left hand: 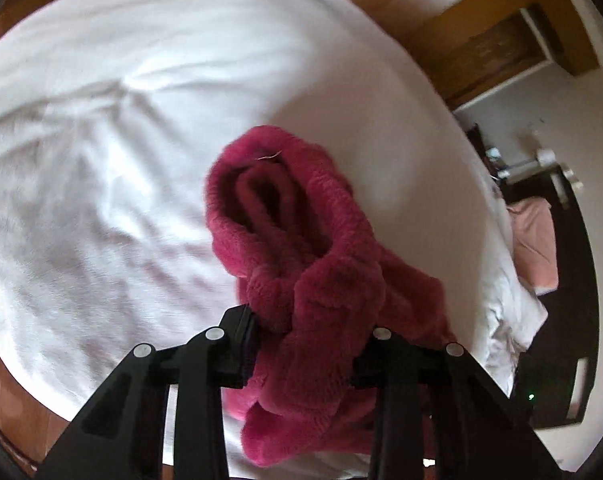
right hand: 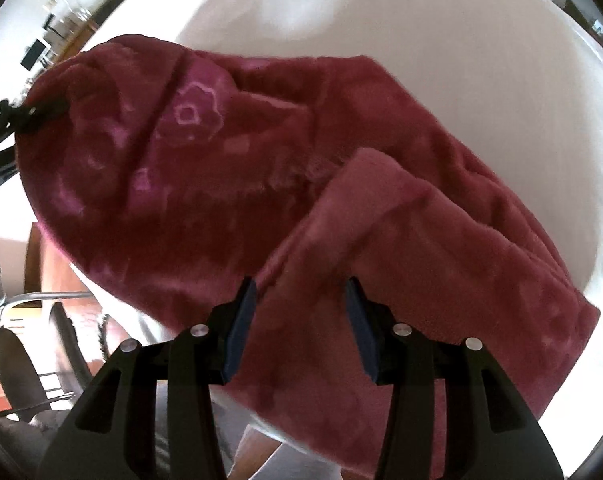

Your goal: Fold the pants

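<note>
The pants are fuzzy magenta fleece with a pale flower print, seen spread wide in the right wrist view. They hang above a bed with a white sheet. My left gripper is shut on a bunched edge of the pants, and it also shows at the far left of the right wrist view, pinching a corner. My right gripper has its jaws apart around a fold of the pants; the fabric fills the gap between the blue pads.
The white bed fills most of both views. A wooden headboard or furniture stands at the upper right. A pink cloth lies on a dark surface at the right. A chair frame stands at the lower left.
</note>
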The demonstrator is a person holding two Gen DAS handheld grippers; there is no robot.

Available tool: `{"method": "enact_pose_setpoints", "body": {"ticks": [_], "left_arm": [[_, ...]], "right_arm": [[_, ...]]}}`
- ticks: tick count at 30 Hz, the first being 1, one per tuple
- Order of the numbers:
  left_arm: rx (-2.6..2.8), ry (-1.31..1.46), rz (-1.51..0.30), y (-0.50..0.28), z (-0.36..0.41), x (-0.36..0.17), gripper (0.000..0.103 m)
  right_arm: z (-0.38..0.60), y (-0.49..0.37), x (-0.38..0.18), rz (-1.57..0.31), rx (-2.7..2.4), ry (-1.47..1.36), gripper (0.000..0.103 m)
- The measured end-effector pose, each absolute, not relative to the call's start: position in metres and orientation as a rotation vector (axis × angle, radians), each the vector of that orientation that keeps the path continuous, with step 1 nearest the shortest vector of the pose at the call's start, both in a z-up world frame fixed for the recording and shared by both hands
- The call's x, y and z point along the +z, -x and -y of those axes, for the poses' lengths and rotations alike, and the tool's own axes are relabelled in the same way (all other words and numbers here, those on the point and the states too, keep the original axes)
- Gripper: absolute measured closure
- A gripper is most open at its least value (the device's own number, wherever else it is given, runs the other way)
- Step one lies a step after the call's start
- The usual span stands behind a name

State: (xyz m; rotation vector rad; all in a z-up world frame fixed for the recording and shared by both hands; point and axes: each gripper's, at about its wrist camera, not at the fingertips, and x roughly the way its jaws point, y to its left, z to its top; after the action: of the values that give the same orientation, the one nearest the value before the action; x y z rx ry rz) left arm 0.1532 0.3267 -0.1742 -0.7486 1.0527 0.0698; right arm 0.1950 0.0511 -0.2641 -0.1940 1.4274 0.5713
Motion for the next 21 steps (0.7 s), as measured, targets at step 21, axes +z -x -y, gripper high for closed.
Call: {"method": "enact_pose_setpoints", "body": {"ticks": [21], "left_arm": [[-0.35, 0.375, -0.963, -0.156, -0.047, -0.045, 0.071]], "right_arm": [[0.161, -0.12, -0.231, -1.342, 0.379, -0.101, 0.056]]}}
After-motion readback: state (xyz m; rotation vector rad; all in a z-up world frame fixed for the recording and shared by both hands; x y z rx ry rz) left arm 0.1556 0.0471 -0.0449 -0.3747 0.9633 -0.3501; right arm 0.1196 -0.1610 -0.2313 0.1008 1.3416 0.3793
